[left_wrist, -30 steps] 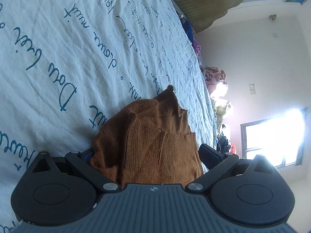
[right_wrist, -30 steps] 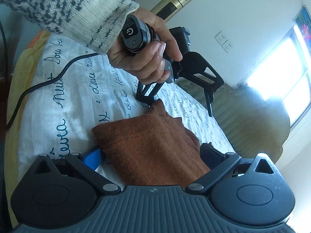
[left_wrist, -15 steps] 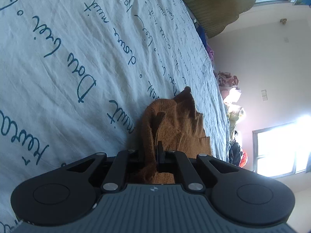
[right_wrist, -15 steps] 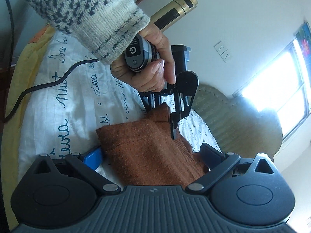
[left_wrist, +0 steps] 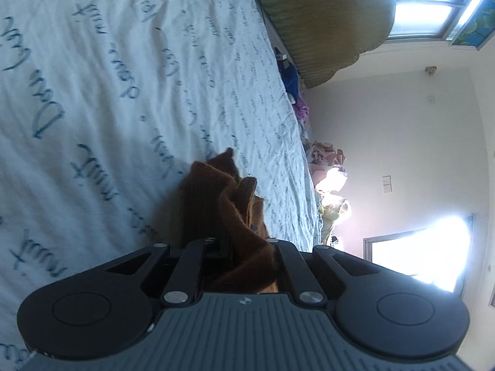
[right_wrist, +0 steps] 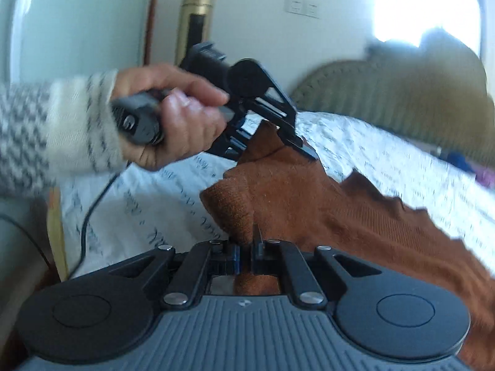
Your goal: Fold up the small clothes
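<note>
Garment (right_wrist: 309, 204), brown knit, hangs between both grippers above the sheet (left_wrist: 123, 92). Left gripper (left_wrist: 244, 247) pinches one corner; right gripper (right_wrist: 246, 253) pinches another, just ahead of its camera. Risk: uneven pull slips the knit from a pinch, collapsing the fold.

fuzzy brown knit garment (right_wrist: 297, 198), matt black plastic claw (right_wrist: 246, 252)
</note>
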The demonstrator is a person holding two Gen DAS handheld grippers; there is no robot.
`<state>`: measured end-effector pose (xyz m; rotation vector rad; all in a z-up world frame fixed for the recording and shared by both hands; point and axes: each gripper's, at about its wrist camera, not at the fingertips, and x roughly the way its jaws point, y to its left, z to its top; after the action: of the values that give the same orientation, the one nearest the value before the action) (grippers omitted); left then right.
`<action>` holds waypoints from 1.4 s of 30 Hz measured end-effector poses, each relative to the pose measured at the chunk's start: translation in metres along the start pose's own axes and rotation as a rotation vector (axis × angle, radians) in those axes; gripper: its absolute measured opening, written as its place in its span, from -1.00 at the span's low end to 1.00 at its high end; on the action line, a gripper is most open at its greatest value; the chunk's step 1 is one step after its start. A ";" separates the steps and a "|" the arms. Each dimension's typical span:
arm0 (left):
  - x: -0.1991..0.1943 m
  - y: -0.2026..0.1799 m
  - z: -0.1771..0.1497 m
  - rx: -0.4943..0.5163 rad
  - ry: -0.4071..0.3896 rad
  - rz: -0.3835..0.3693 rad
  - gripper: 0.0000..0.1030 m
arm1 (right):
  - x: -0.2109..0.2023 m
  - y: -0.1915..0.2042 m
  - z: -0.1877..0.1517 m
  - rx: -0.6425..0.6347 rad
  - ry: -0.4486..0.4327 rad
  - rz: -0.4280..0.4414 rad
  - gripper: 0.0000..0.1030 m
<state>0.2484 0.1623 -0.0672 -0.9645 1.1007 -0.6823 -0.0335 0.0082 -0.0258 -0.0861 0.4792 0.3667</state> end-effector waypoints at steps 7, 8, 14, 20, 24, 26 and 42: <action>0.093 -0.070 -0.018 0.054 0.090 0.007 -0.85 | -0.041 -0.107 -0.008 0.342 -0.069 -0.020 -0.90; 0.109 -0.078 -0.023 0.066 0.104 0.020 -0.85 | -0.048 -0.123 -0.015 0.387 -0.075 -0.031 -0.90; 0.202 -0.106 -0.057 0.132 0.209 0.096 -0.85 | -0.062 -0.204 -0.063 0.612 -0.078 -0.079 -0.90; 0.258 -0.124 -0.083 0.200 0.271 0.152 -0.85 | -0.083 -0.242 -0.097 0.716 -0.092 -0.117 -0.90; 0.285 -0.145 -0.099 0.289 0.309 0.205 -0.85 | -0.088 -0.255 -0.111 0.761 -0.074 -0.133 -0.90; 0.294 -0.147 -0.106 0.325 0.328 0.245 -0.85 | -0.088 -0.257 -0.116 0.782 -0.068 -0.125 -0.90; 0.138 -0.153 -0.142 0.448 0.141 0.141 0.80 | -0.146 -0.260 -0.105 0.640 -0.105 -0.174 0.61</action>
<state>0.1604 -0.0640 -0.0076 -0.4574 1.0658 -0.8458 -0.1050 -0.2986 -0.0515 0.5075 0.4625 0.0349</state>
